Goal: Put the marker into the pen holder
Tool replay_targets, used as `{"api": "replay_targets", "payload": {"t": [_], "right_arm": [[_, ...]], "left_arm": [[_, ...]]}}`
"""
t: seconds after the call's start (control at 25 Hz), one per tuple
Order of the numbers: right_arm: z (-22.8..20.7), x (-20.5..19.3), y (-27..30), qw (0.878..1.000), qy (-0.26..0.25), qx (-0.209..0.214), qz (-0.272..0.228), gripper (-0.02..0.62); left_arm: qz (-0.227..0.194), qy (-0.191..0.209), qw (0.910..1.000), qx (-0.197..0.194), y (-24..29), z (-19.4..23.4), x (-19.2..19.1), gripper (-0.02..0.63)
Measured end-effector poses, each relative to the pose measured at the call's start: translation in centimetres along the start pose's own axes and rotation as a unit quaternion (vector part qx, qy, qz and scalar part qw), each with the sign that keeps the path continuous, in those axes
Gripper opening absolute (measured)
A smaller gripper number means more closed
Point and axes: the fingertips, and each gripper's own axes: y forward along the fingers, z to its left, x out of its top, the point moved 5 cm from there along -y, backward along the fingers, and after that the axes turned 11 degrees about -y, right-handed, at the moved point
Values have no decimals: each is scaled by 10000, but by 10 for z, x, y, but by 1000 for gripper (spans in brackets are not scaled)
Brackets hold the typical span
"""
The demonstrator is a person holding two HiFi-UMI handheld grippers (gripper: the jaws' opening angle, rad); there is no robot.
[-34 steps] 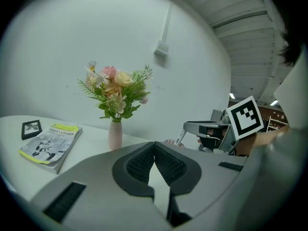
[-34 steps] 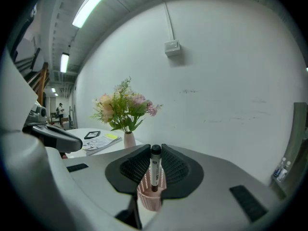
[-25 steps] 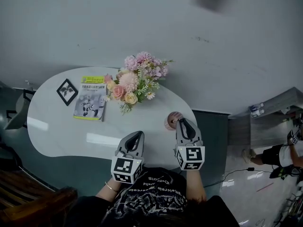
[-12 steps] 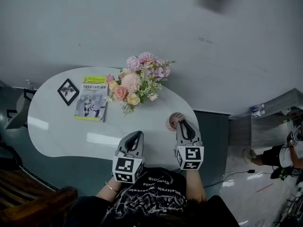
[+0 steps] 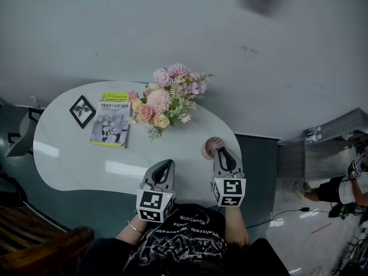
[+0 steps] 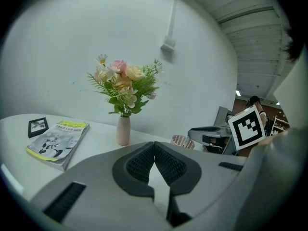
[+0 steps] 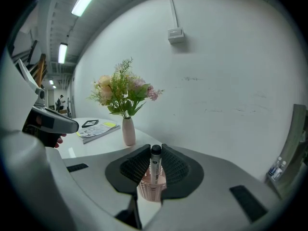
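Observation:
A white marker with a black cap [image 7: 155, 162] stands upright between the pads of my right gripper [image 7: 155, 148], which is shut on it. Its lower end dips into the pink mesh pen holder [image 7: 150, 190] just beyond the jaws. In the head view the pen holder [image 5: 210, 147] sits near the table's right edge, with the right gripper [image 5: 221, 152] over its near side. My left gripper [image 5: 167, 164] hovers over the table's front edge, shut and holding nothing, pads touching at the tip [image 6: 154, 146]. From it the pen holder [image 6: 182, 141] shows to the right.
On the white oval table [image 5: 75, 160] a pink vase of flowers [image 5: 167, 99] stands at the back, with a magazine [image 5: 110, 122] and a small black picture frame [image 5: 81, 110] to its left. A person [image 5: 339, 188] sits on the floor far right.
The right gripper with the marker has drawn back a little toward the table's near edge, so more of the pen holder's rim shows. The left gripper has stayed put.

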Motion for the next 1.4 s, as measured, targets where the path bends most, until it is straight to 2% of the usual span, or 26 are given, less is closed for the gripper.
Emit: {"api": "replay_targets", "payload": {"t": [0.44, 0.76, 1.08, 1.4], "right_arm": [[2, -3, 0, 9999, 94, 94, -14, 97], [1, -8, -4, 9999, -18, 116, 70, 179], [1, -1, -12, 9997, 53, 222, -64, 196], [-2, 24, -28, 9987, 56, 215, -457, 198]], "left_arm": [[19, 23, 10000, -21, -2, -5, -3, 23], [-11, -1, 10000, 20, -6, -6, -7, 23], [-6, 64, 10000, -54, -4, -15, -9, 23], [-4, 73, 9999, -143, 0, -23, -10, 23]]}}
